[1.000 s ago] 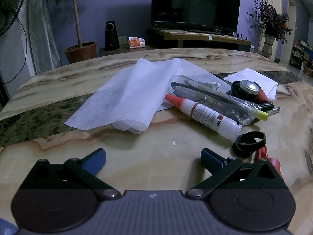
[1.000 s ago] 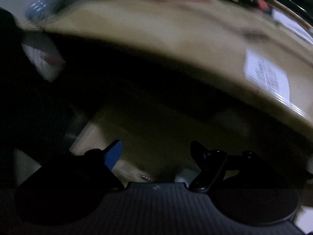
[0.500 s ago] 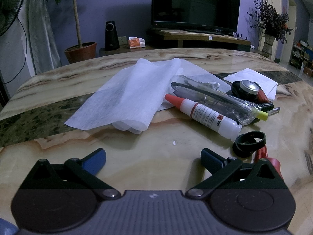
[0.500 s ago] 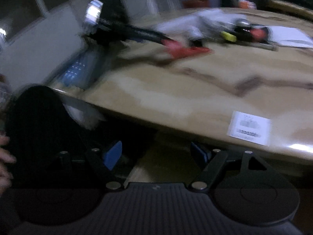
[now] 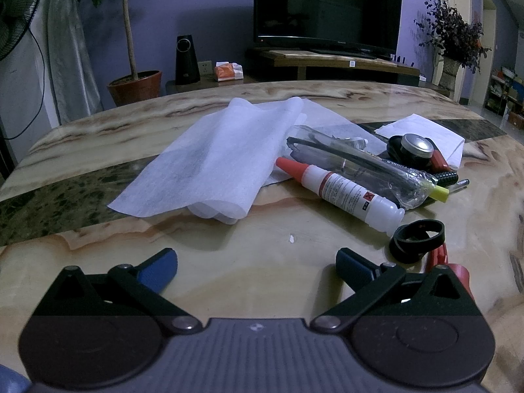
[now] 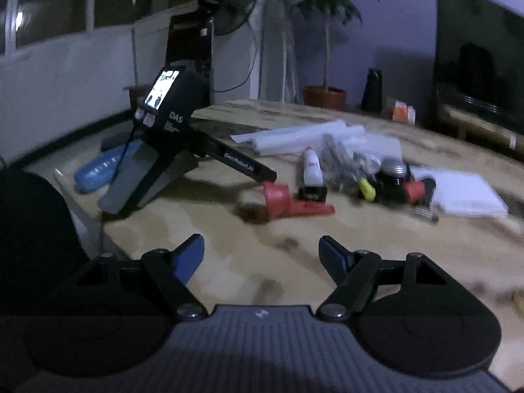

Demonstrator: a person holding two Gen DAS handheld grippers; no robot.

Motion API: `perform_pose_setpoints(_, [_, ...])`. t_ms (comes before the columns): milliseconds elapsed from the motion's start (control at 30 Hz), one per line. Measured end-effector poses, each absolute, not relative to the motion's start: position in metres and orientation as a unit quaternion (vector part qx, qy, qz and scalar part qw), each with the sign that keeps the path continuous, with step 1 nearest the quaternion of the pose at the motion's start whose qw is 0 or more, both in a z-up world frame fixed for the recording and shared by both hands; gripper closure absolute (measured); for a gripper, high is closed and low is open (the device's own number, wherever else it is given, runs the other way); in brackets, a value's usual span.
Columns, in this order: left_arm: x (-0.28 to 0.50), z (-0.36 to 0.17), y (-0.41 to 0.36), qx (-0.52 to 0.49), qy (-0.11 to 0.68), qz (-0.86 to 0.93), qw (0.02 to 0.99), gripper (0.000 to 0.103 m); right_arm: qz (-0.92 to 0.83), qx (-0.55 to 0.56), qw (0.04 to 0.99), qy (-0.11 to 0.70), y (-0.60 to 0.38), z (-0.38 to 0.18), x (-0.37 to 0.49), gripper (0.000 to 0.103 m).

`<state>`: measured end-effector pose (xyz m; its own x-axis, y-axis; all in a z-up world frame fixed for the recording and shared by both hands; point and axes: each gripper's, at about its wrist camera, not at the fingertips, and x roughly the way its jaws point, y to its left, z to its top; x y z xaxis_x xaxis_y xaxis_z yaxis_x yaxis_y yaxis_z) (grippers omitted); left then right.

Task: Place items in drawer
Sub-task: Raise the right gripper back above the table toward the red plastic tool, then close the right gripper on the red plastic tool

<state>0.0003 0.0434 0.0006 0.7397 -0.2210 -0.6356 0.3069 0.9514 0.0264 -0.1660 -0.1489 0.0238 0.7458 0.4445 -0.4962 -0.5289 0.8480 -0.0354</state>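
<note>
**Right gripper raised to tabletop level; left gripper unmoved**

Change since the earlier frames: the right wrist view, which a second ago looked into the dark space under the table edge, now looks across the tabletop at the items. The left wrist view is unchanged.

Left wrist view. The left gripper [image 5: 256,270] hangs low over the marble table [image 5: 98,137], its blue-padded jaws standing wide apart with nothing between them. Places are given relative to the glue bottle [image 5: 340,191], a white bottle with a red cap lying on its side. To its left lies a folded white foam sheet [image 5: 209,160]. Just behind it, touching, is a clear plastic bag [image 5: 360,163] of dark objects. Beyond the bag stands a round black container with a metal lid [image 5: 414,149]; a yellow highlighter tip [image 5: 440,193] shows to the right of the bottle's base. In front of the base lies a black strap loop [image 5: 417,240], resting on a red clamp-like tool [image 5: 450,270] that is partly hidden by the gripper's right finger. No drawer shows here.

Right wrist view (somewhat blurred). The right gripper [image 6: 261,255] is above the near edge of the table [image 6: 294,245], jaws wide and empty. The glue bottle [image 6: 312,167] lies in the middle distance with the same cluster to its right. Just in front of it sits the red tool [image 6: 288,201]. To the left of the bottle, the left gripper's [image 6: 170,131] body with a lit screen points toward the red tool. The drawer is out of sight.
</note>
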Motion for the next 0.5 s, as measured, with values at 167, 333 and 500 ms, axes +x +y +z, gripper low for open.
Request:
perform_pose_setpoints(167, [0.000,0.001,0.043,0.065,0.332,-0.142,0.930,0.000,0.250,-0.089,0.933,0.243,-0.134,0.014,-0.136,0.025])
perform_pose_setpoints(333, [0.000,0.001,0.043,0.065,0.332,-0.142,0.930,0.000,0.250,-0.094,0.930,0.254,-0.133,0.012,-0.111,0.025])
perform_pose_setpoints(500, [0.000,0.001,0.043,0.065,0.332,-0.142,0.930,0.000,0.250,-0.069,0.929,0.266,-0.143,0.014,-0.081,0.025])
